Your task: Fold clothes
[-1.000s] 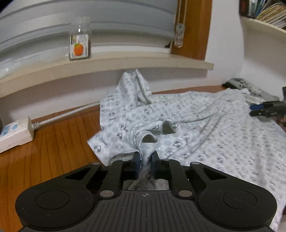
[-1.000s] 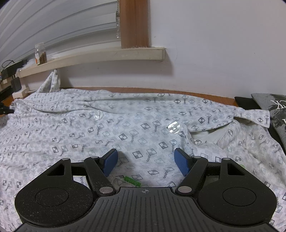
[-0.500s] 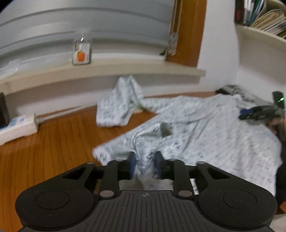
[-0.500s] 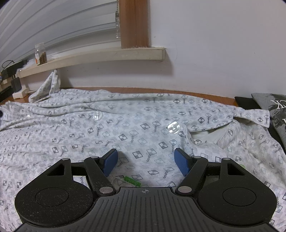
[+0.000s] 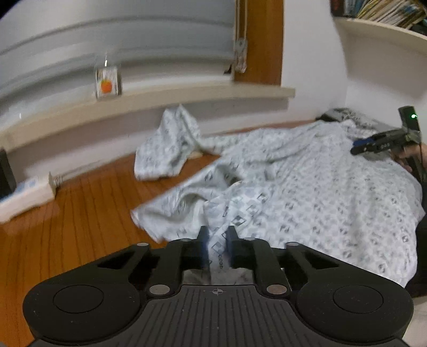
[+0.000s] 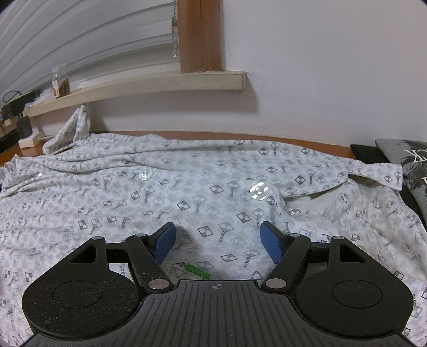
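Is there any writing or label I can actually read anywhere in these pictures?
"GOOD": printed over and over on the patterned shirt.
"K": one large letter on the dark cushion; the rest is cut off.
Green tag on the shirt: upside down, too small to read.
Jar label: an orange picture, text blurred.
Book spines: unreadable.

White walls, wood plank floor. Closed blinds over a beige sill; bookshelf seen upper right.
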{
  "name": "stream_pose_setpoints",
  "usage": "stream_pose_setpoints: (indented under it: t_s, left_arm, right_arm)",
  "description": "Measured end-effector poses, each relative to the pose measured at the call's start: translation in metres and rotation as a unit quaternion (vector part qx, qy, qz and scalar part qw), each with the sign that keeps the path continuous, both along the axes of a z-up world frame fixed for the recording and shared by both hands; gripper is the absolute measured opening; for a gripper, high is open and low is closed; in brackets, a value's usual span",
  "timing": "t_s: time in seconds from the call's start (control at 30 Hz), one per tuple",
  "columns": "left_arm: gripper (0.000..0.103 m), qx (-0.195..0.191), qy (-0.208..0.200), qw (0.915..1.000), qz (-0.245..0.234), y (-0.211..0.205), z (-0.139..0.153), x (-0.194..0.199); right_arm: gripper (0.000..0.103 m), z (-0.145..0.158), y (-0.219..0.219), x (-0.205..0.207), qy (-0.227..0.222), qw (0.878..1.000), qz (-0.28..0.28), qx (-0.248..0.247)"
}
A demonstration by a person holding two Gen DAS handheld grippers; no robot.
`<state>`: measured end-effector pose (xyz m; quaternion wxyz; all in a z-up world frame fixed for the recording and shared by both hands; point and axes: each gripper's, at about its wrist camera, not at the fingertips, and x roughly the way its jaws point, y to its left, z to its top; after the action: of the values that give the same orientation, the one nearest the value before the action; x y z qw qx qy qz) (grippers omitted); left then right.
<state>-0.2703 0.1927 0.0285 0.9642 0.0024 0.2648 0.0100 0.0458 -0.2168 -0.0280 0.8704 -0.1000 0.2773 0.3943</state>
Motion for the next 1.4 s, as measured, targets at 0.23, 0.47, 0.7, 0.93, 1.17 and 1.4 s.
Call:
stream_pose_setpoints:
  t_s: [0.23,0.47,0.7,0.93,1.17,1.4]
  left_arm:
    - [0.011,0.03,-0.112,0.9927,0.035,-0.001,0.046,-0.007]
    - [0.052,0.038,-0.047,0.9948,0.082,0.031,0.034,0.023]
    - [0.073,0.002,-0.019,0.9939,0.109,0.069,0.011,0.016]
    - [0.078,-0.03,-0.007,0.9936,0.109,0.087,0.004,0.018]
    - [0.079,-0.047,0.006,0.9938,0.1,0.094,-0.002,0.027]
    - [0.08,-0.051,0.008,0.9942,0.094,0.095,-0.002,0.028]
  right_arm:
    - [0.07,0.0,0.0,0.0,0.0,1.0,0.001,0.0]
    - [0.07,0.001,-0.002,-0.001,0.001,1.0,-0.001,0.004]
    - [0.07,0.006,0.011,-0.005,-0.014,1.0,-0.006,-0.017]
    - [0.053,0.039,0.092,-0.051,-0.071,0.993,0.082,-0.038]
    - [0.052,0.044,0.216,-0.072,-0.057,0.98,0.185,-0.038]
    - [0.052,0.036,0.295,-0.085,0.015,0.968,0.251,-0.011]
